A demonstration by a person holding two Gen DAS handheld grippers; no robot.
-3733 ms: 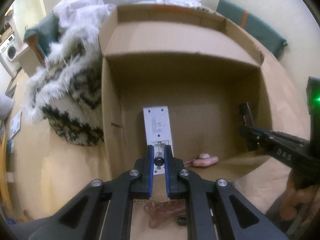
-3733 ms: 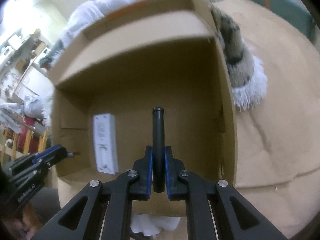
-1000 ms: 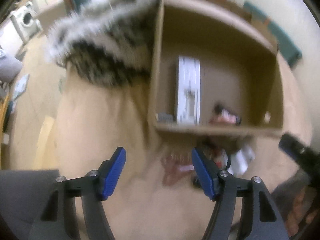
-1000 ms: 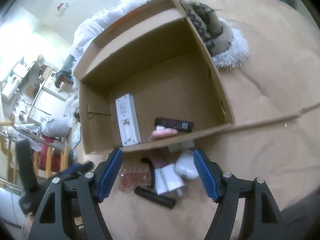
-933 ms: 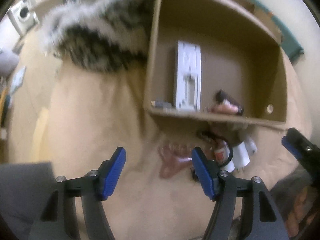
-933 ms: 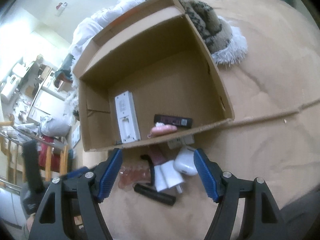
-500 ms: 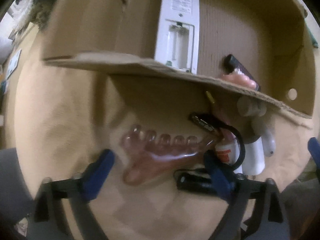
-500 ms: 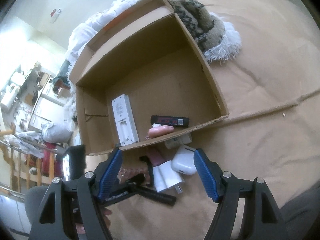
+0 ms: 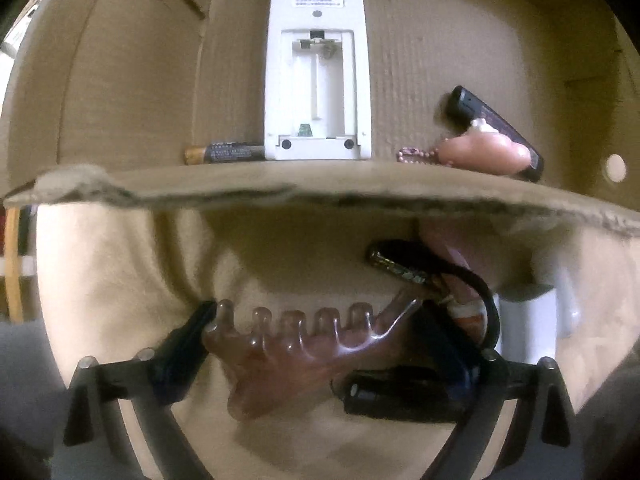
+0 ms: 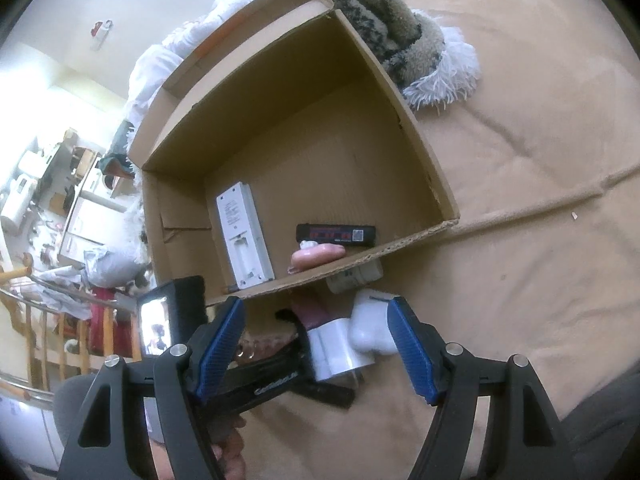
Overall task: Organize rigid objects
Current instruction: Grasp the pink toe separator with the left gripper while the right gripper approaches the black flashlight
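My left gripper (image 9: 316,336) points straight down, open wide around a translucent pink comb-shaped piece (image 9: 296,356) on the tan sheet; its left fingertip sits at the comb's end. A black cylinder (image 9: 384,396), a black cable loop (image 9: 460,276) and a white charger (image 9: 532,320) lie beside it. Inside the cardboard box (image 9: 240,190) are a white remote (image 9: 316,60), a battery (image 9: 224,152), a black stick (image 9: 496,120) and a pink toy (image 9: 480,152). My right gripper (image 10: 316,328) hangs open above a white earbud case (image 10: 370,328) and a charger (image 10: 332,348).
A fuzzy patterned throw (image 10: 400,36) lies against the box's far right corner. Tan sheet (image 10: 520,160) stretches to the right of the box. A person's hand (image 10: 224,452) holds the left gripper (image 10: 260,376) low at the left. Cluttered furniture stands far left.
The left gripper dropped from above the box to the pile in front of it, and its jaws spread wider around the pink comb piece. The right gripper barely moved.
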